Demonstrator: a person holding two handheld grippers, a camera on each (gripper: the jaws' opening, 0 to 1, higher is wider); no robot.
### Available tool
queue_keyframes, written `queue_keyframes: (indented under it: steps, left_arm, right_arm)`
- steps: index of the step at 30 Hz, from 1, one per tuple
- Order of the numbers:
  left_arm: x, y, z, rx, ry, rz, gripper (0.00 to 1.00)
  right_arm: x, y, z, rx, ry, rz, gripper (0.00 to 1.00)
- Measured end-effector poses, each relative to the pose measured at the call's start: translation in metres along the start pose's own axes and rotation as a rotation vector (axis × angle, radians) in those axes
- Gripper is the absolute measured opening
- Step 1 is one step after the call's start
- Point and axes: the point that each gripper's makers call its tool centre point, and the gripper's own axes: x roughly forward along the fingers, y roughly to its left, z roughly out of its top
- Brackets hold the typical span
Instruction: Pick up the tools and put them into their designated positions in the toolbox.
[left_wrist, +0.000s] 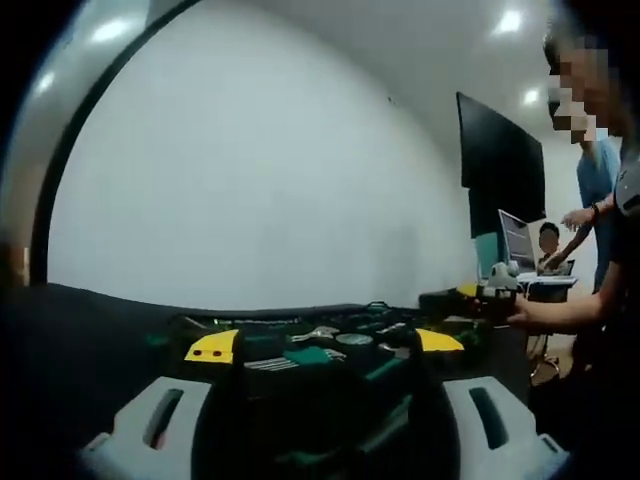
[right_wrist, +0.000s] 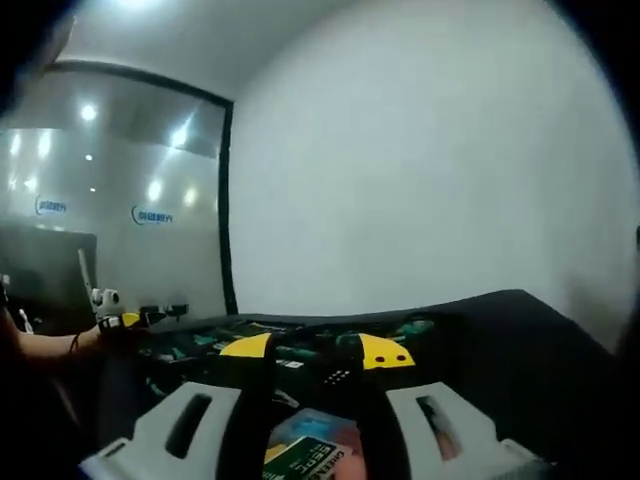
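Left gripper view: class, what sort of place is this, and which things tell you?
Probably an office or lab: a dark wall screen, a laptop on a desk with a seated person, and a black table laid with tools.

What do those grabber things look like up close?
Each one has two chunky pale grey jaws with a dark slot in them and bright yellow tips. The left gripper and the right gripper look alike. The yellow tips have small dark dots.
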Motion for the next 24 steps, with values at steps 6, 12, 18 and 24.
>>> queue_keyframes:
  steps: [6,12,18,24]
  left_arm:
    - [0.000,0.008,-0.002,-0.005,0.008,0.003,0.59]
    - [0.000,0.006,-0.004,-0.006,0.016,0.003,0.58]
    - [-0.001,0.007,-0.002,-0.016,0.009,0.001,0.58]
    - [-0.001,0.012,-0.006,-0.008,0.022,0.002,0.56]
  right_arm:
    - [0.001,-0.004,-0.001,-0.001,0.004,0.004,0.29]
    - [0.001,-0.002,-0.001,0.003,0.003,0.005,0.29]
    - [0.002,-0.002,-0.002,-0.018,0.008,0.008,0.28]
    - [0.001,-0.001,-0.003,-0.003,0.008,0.001,0.28]
